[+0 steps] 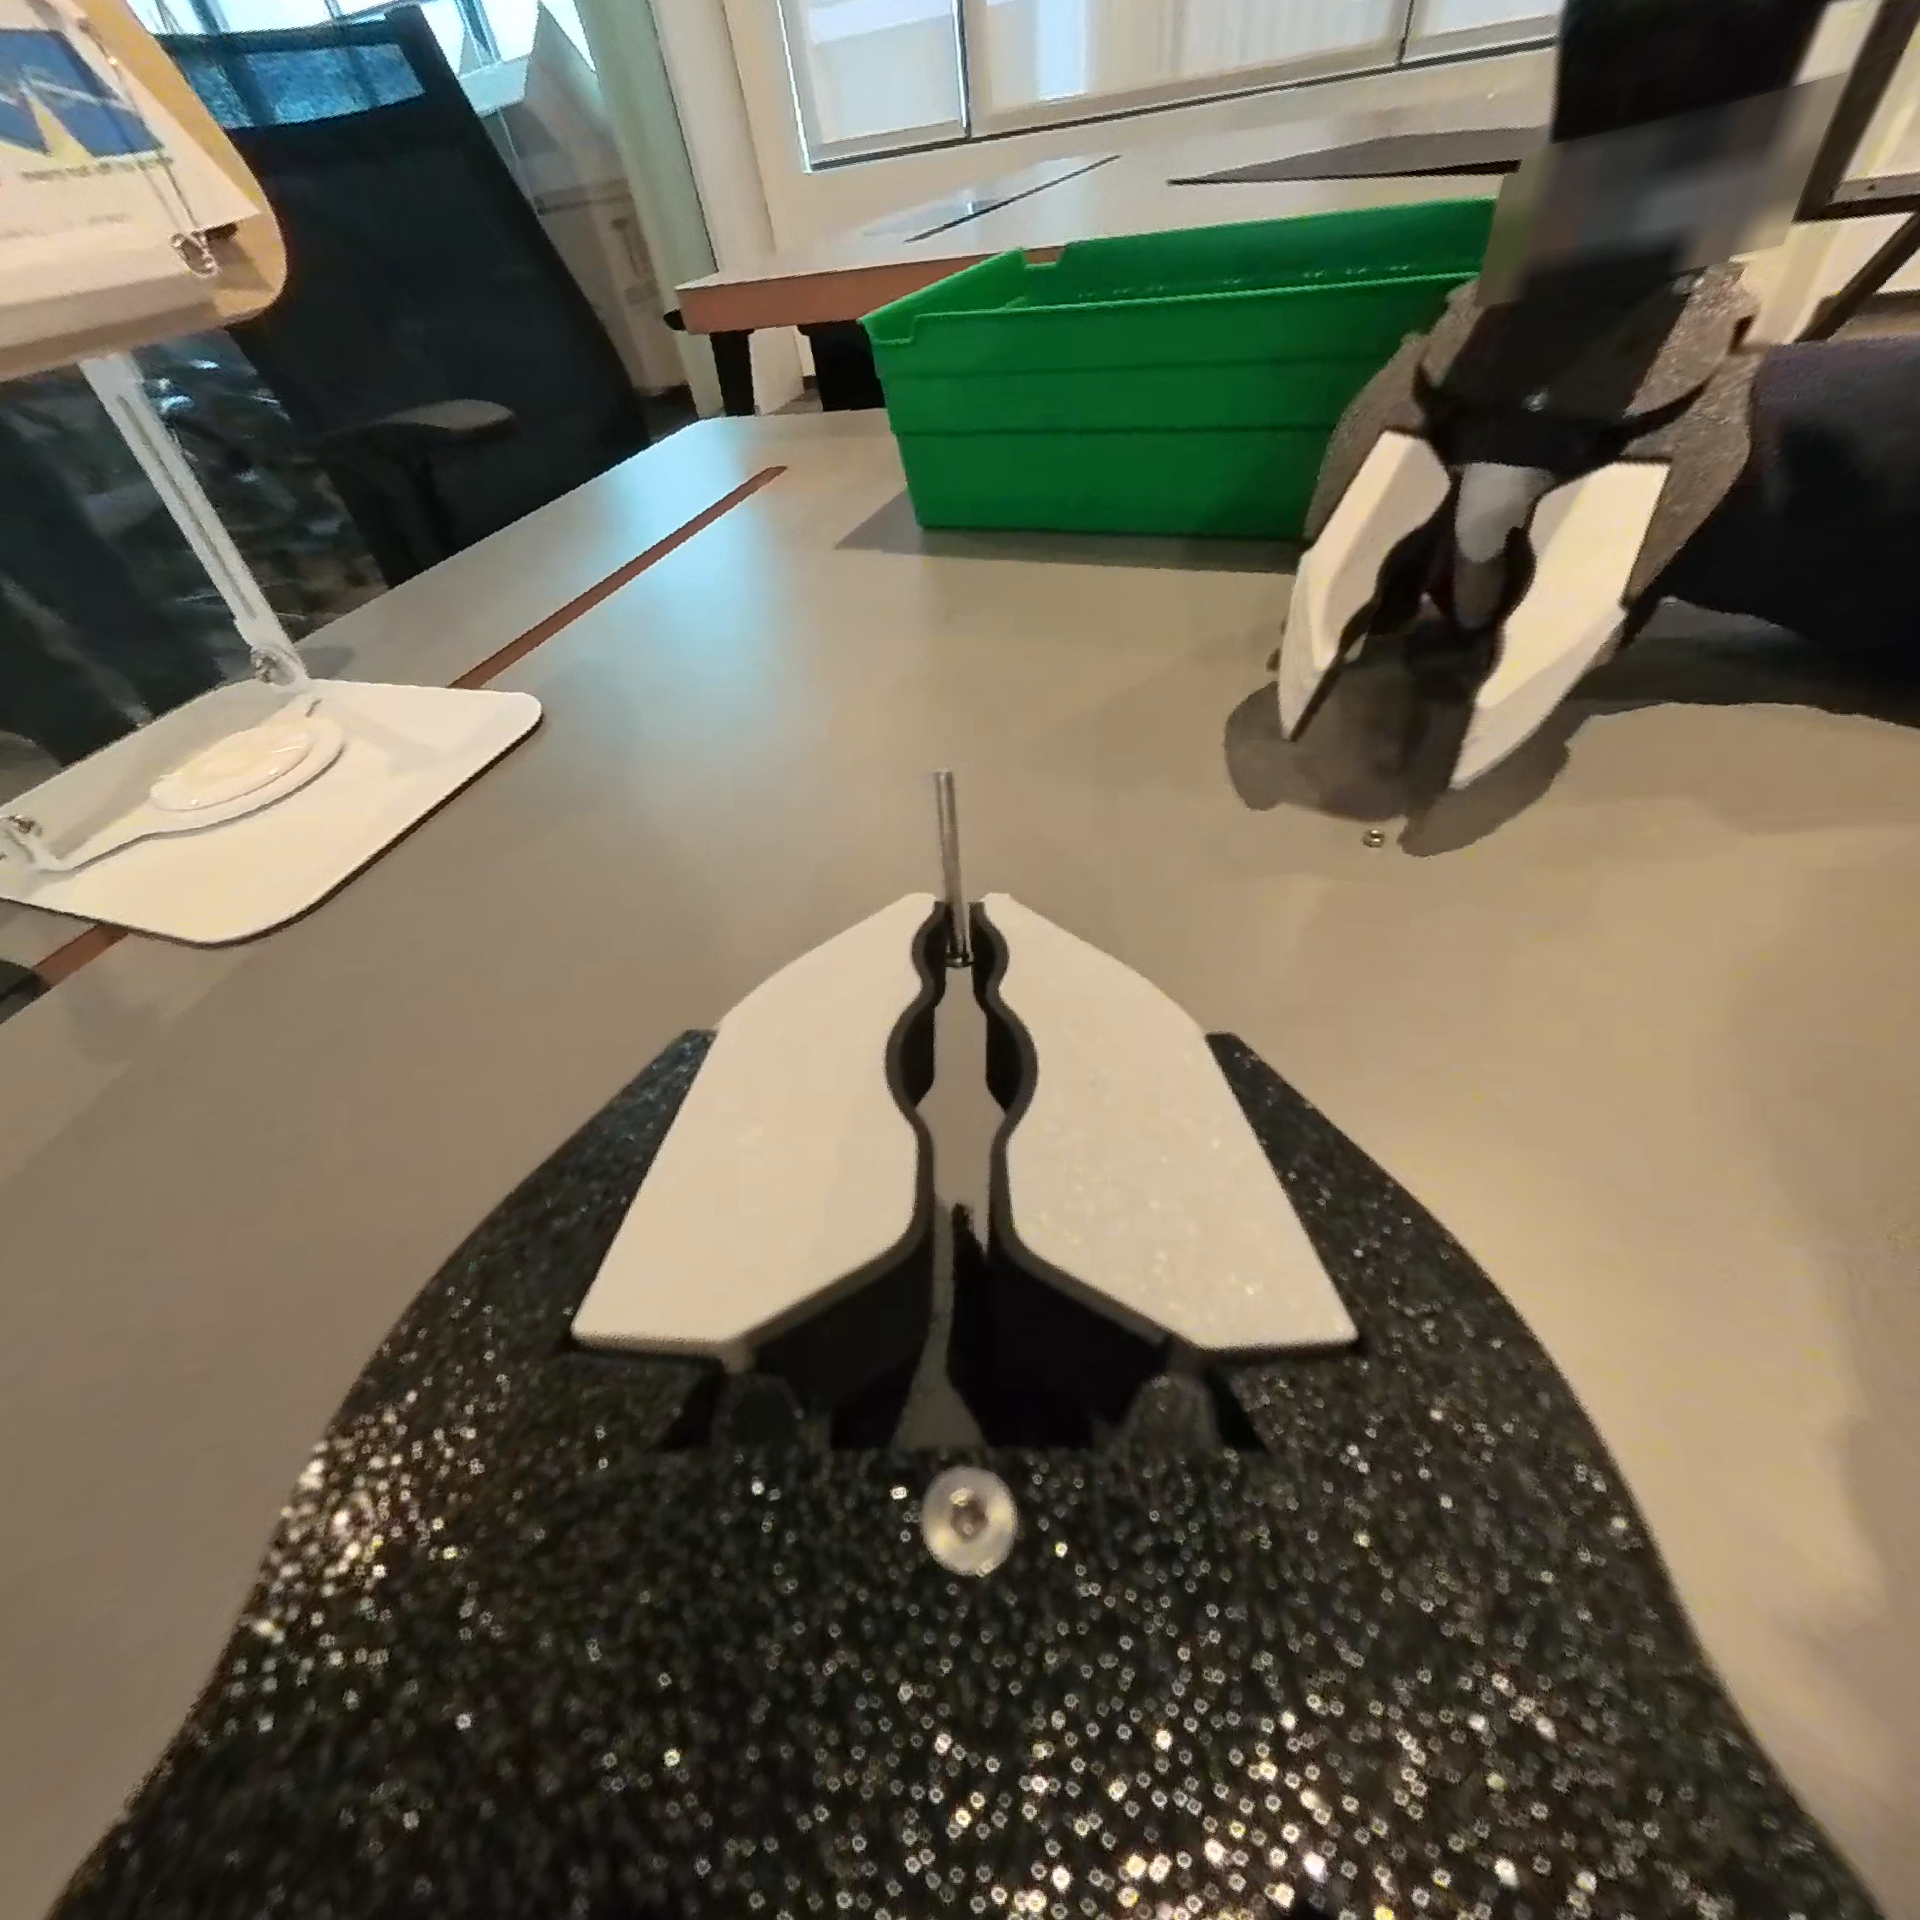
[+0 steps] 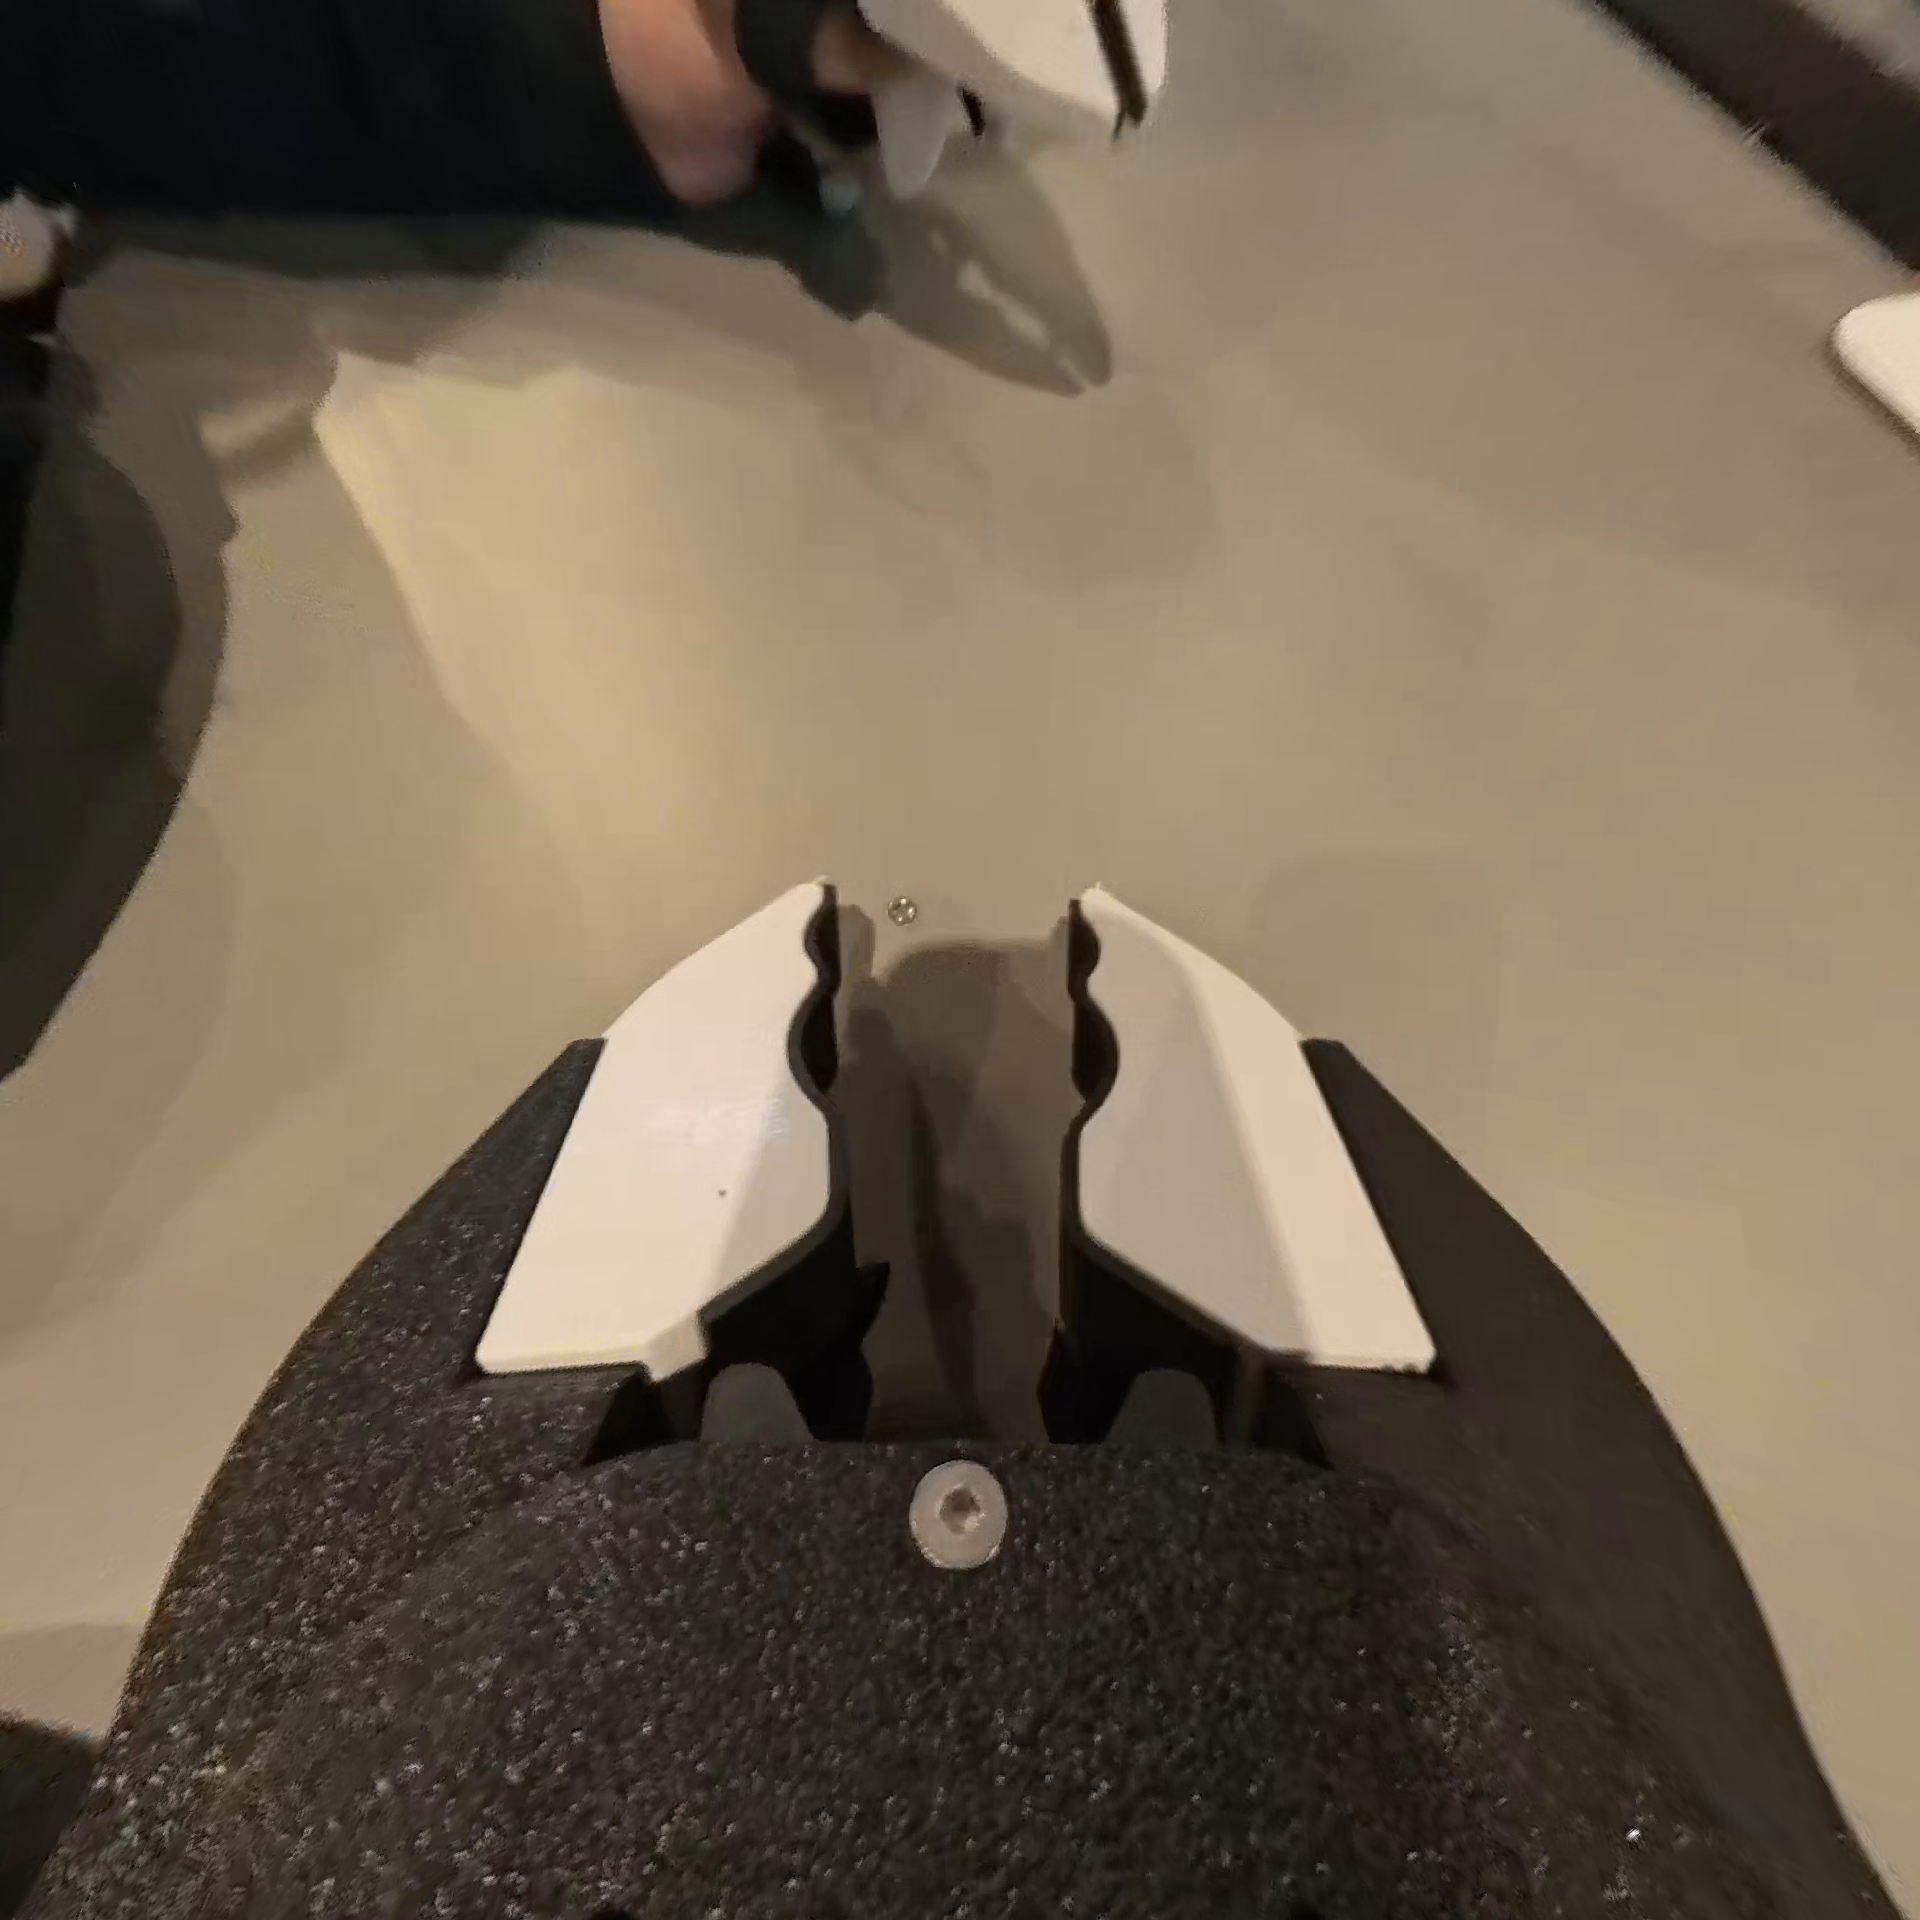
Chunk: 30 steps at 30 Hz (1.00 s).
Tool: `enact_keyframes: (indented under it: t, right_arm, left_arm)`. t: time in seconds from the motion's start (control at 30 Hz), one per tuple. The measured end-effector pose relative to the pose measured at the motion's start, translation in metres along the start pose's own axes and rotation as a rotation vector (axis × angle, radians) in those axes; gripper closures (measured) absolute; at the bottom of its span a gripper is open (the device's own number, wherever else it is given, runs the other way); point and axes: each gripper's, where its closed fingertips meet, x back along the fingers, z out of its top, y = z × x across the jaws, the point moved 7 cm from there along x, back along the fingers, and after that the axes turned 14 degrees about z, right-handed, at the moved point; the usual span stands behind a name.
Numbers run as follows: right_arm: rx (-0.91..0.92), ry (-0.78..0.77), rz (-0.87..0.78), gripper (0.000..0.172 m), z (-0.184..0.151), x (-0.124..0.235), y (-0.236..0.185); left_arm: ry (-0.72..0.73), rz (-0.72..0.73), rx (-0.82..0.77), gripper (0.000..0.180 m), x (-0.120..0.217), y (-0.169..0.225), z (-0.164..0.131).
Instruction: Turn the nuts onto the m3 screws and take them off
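Grey worktop (image 1: 1143, 1039). Left hand-held gripper (image 1: 957, 914) clamps screw (image 1: 943, 831), shaft pointing forward. Right hand-held gripper (image 2: 954, 914), jaws apart, hovers over loose nut (image 2: 903, 911). Step: picking up nut; next, close centred on it.

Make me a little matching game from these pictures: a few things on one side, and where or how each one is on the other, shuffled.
Things:
1. screw
2. nut
3. green bin
4. right tool

States:
A. lying loose on the table
B. clamped in the left tool, sticking out past its tips
C. open, just above the table
D. at the far edge of the table

Pairs: 1-B, 2-A, 3-D, 4-C
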Motion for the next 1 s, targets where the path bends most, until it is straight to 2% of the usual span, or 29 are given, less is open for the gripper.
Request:
enact_keyframes:
  t: [0.23, 0.47, 1.0]
  right_arm:
    - [-0.009, -0.090, 0.070, 0.152, -0.004, -0.010, -0.004]
    - [-0.056, -0.116, 0.100, 0.161, -0.005, -0.013, 0.000]
    - [0.021, -0.137, 0.072, 0.165, -0.002, -0.019, 0.000]
  left_arm:
    - [0.007, -0.009, 0.015, 0.177, 0.000, 0.001, 0.001]
    - [0.007, -0.014, 0.022, 0.177, 0.000, 0.000, 0.001]
    - [-0.001, -0.022, 0.016, 0.177, -0.001, 0.002, 0.000]
